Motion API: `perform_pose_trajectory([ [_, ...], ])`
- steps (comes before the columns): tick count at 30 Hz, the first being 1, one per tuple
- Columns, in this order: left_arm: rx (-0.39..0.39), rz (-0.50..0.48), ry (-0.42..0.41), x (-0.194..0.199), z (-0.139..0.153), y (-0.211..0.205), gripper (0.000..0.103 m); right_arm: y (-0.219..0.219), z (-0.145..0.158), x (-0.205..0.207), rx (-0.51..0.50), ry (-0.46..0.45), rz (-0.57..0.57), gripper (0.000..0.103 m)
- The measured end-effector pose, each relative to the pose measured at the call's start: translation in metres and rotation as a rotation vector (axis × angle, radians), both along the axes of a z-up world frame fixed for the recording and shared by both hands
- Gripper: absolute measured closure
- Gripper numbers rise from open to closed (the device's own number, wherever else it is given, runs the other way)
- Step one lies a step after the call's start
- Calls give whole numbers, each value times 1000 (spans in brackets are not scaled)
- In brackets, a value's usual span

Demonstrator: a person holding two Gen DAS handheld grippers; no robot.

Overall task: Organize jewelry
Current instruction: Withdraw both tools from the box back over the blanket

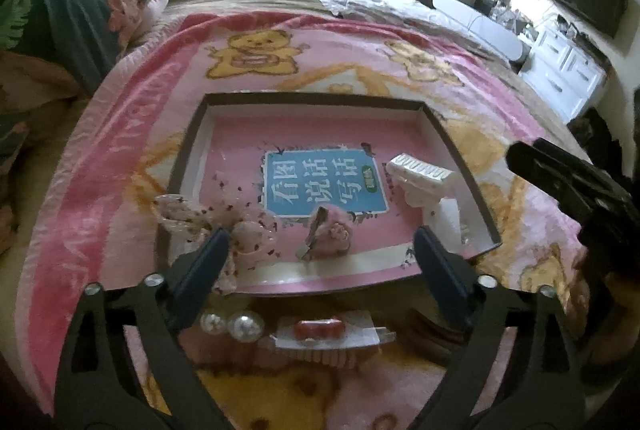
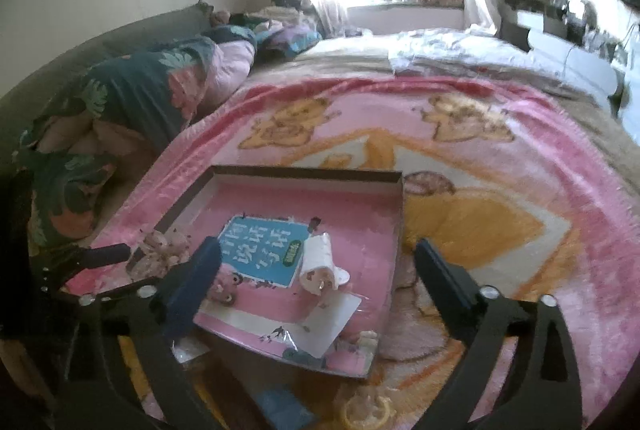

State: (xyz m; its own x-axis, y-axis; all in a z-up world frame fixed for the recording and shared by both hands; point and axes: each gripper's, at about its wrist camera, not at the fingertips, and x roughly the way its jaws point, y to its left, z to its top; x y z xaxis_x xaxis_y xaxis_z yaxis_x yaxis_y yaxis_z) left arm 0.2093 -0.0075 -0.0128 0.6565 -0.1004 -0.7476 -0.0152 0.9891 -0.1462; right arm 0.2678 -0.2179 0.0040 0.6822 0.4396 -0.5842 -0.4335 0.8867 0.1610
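Note:
A shallow dark-rimmed box (image 1: 312, 99) with a pink floor and a blue label lies on the pink bear blanket. Inside it are a sheer dotted bow (image 1: 188, 216) at the near left corner, a pink hair clip (image 1: 330, 234) and a white clip (image 1: 420, 176). My left gripper (image 1: 320, 262) hovers open over the box's near edge, nothing between its fingers. In front of the box lie two pearl pieces (image 1: 232, 326), a red clip on a card (image 1: 320, 328) and brown rings (image 1: 436, 332). My right gripper (image 2: 318, 258) is open above the box (image 2: 304, 172), over the white clip (image 2: 320, 262).
The pink blanket (image 1: 120, 158) covers a bed; folded quilts (image 1: 60, 18) are piled at the left. A white dresser (image 1: 564, 70) and a wall screen stand at the right. A finger of the right gripper (image 1: 560, 174) shows at the right edge. A yellow piece (image 2: 364, 410) lies near the box.

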Motion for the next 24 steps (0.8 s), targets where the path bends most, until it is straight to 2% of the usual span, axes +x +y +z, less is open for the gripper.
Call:
perform_pose_trajectory([
  [9, -4, 7, -75, -27, 31, 4, 10, -14, 32, -39, 19, -60, -18, 4],
  [24, -8, 4, -149, -69, 58, 12, 9, -16, 49, -100, -15, -88, -35, 4],
])
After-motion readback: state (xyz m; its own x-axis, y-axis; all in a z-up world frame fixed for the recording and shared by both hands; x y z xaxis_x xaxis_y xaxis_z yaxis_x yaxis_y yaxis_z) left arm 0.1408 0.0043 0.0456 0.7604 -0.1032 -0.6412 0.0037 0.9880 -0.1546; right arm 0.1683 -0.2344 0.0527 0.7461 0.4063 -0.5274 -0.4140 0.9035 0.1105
